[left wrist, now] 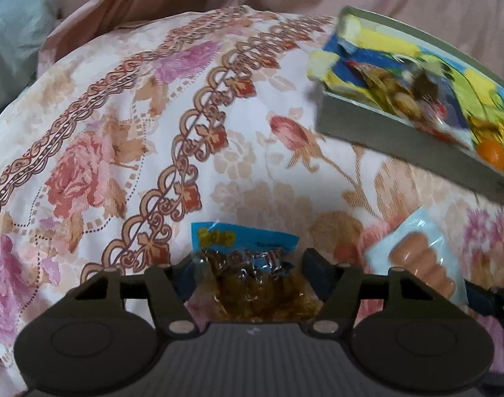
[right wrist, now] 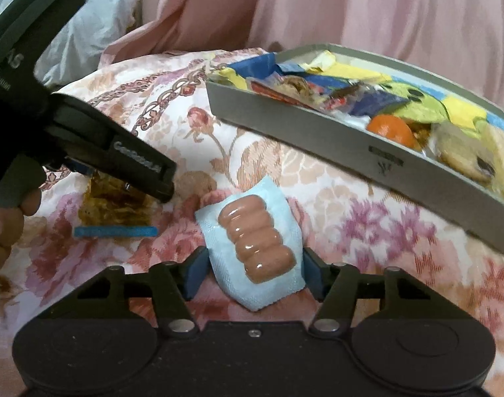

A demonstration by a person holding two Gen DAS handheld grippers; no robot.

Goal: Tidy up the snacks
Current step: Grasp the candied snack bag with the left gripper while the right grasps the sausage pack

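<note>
My left gripper (left wrist: 248, 278) stands open around a clear packet of brown snack with a blue header (left wrist: 248, 281) lying on the floral bedcover; the packet also shows in the right wrist view (right wrist: 116, 205) under the left gripper (right wrist: 159, 185). My right gripper (right wrist: 255, 274) is open, its jaws on either side of a light-blue pack of small sausages (right wrist: 256, 241), which also shows in the left wrist view (left wrist: 420, 261). A grey box (right wrist: 318, 129) at the upper right holds several snack packets and an orange (right wrist: 390, 129).
The grey box (left wrist: 400, 145) sits at the right in the left wrist view, tilted on the soft bedcover (left wrist: 152, 115). Pink fabric (right wrist: 351, 6) rises behind the bed. A pale crumpled bag (right wrist: 86, 23) lies at the back left.
</note>
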